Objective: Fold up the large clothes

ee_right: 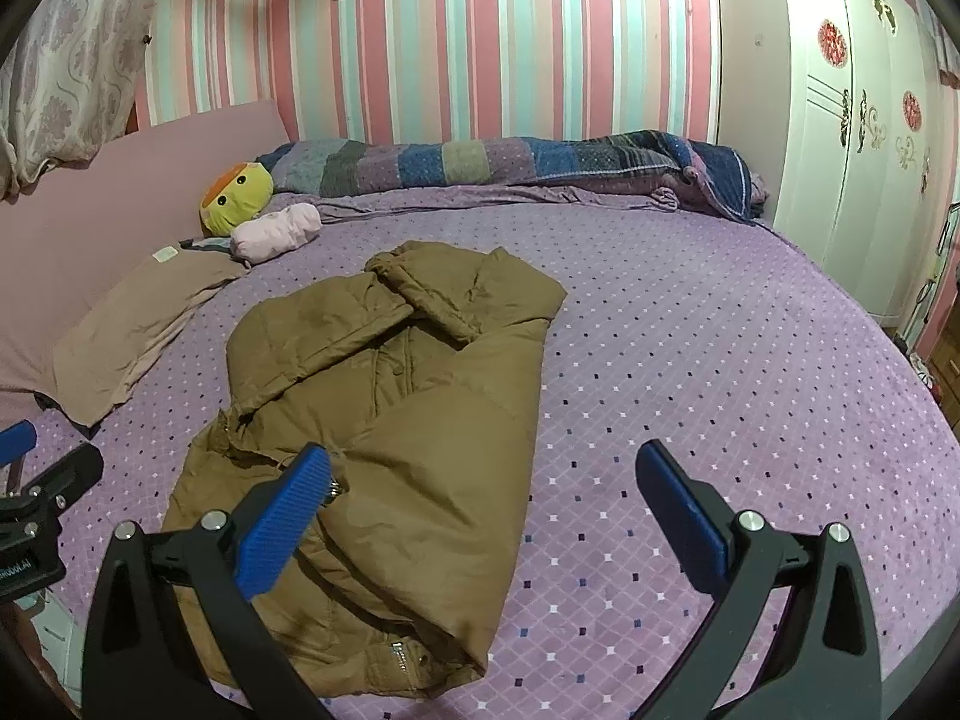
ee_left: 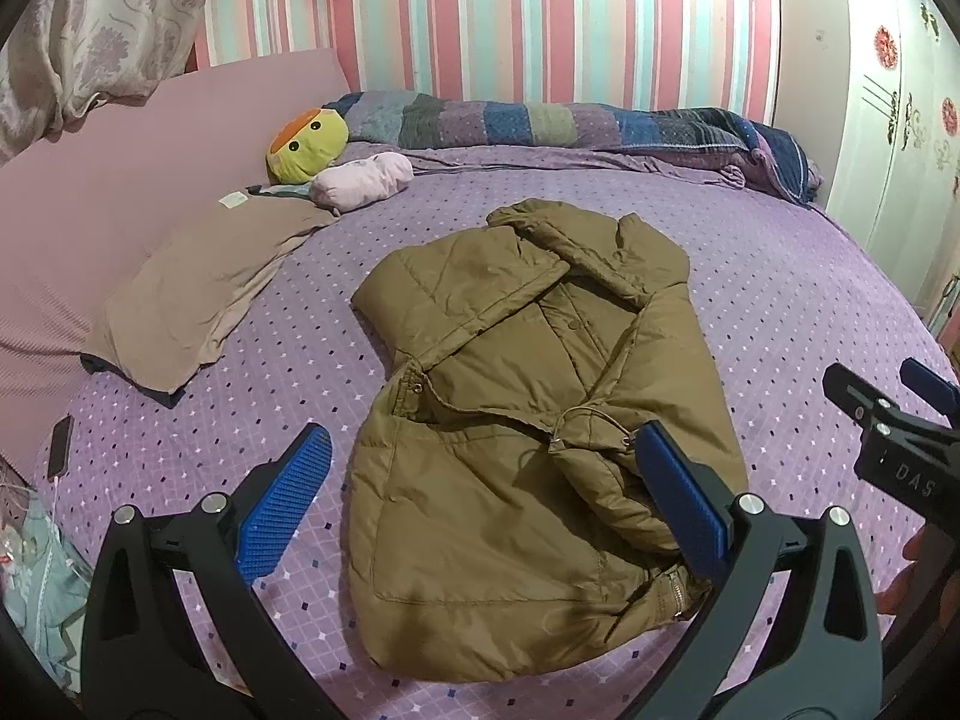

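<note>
An olive-brown padded jacket (ee_left: pixel 510 420) lies flat in the middle of a bed with a purple dotted sheet (ee_left: pixel 780 312). Both side parts are already folded in over the front, so it makes a long narrow bundle. Its long axis runs from the hem, which is nearest to the two tools, away to the collar end at about 12 o'clock, toward the striped wall.

The left gripper (ee_left: pixel 486 504) has its blue pads spread wide apart and it holds nothing. In the left wrist view the jacket's lower half sits just between and under the two fingers, so this tool is directly over the hem. The right gripper (ee_right: pixel 498 516) is also wide open and empty. In the right wrist view the jacket (ee_right: pixel 384 420) lies toward 10 o'clock from it; only its left finger stands over the cloth, and its right finger is over bare sheet (ee_right: pixel 720 360).

My judgement is that the next fold is along the length, hem carried toward the collar. For this each tool needs one hem corner. The left one is nearer to the cloth; the right one must move a little to its left to reach the near right corner by the zipper (ee_right: pixel 399 657).

A brown pillow (ee_left: pixel 198 300) and a yellow plush toy (ee_left: pixel 309 144) lie well apart, at 10 and 11 o'clock.
</note>
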